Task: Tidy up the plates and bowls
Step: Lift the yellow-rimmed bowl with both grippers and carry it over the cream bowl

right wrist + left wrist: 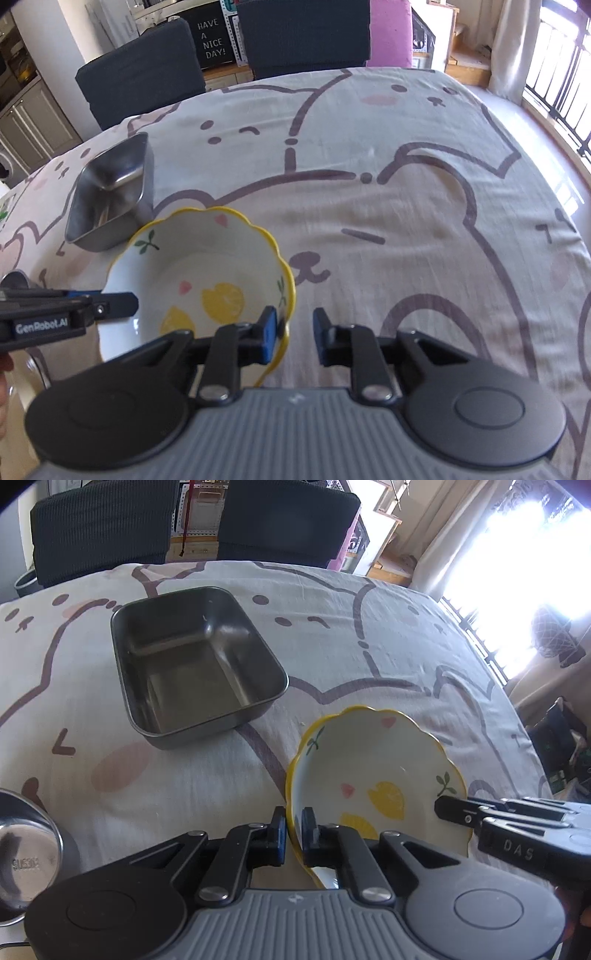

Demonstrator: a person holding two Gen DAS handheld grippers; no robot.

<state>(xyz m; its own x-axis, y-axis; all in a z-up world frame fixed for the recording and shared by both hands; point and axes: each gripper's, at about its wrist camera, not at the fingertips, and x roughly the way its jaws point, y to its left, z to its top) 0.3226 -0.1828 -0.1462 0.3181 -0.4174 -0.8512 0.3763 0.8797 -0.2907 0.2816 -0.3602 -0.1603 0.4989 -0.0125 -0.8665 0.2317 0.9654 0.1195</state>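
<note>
A white bowl with a yellow scalloped rim and lemon prints (373,775) is held tilted above the table. My left gripper (293,830) is shut on the bowl's near-left rim. In the right wrist view the bowl (199,273) sits left of centre, and my right gripper (295,332) straddles its right rim with the jaws apart, open; its left finger is inside the bowl. The right gripper also shows in the left wrist view (480,812) at the bowl's right edge. A rectangular steel tray (195,664) stands empty on the table beyond the bowl.
The table carries a cloth with cartoon bear outlines (406,203). A round steel bowl (26,856) sits at the near left. Two dark chairs (110,528) stand at the far edge. A bright window with railings (565,85) is on the right.
</note>
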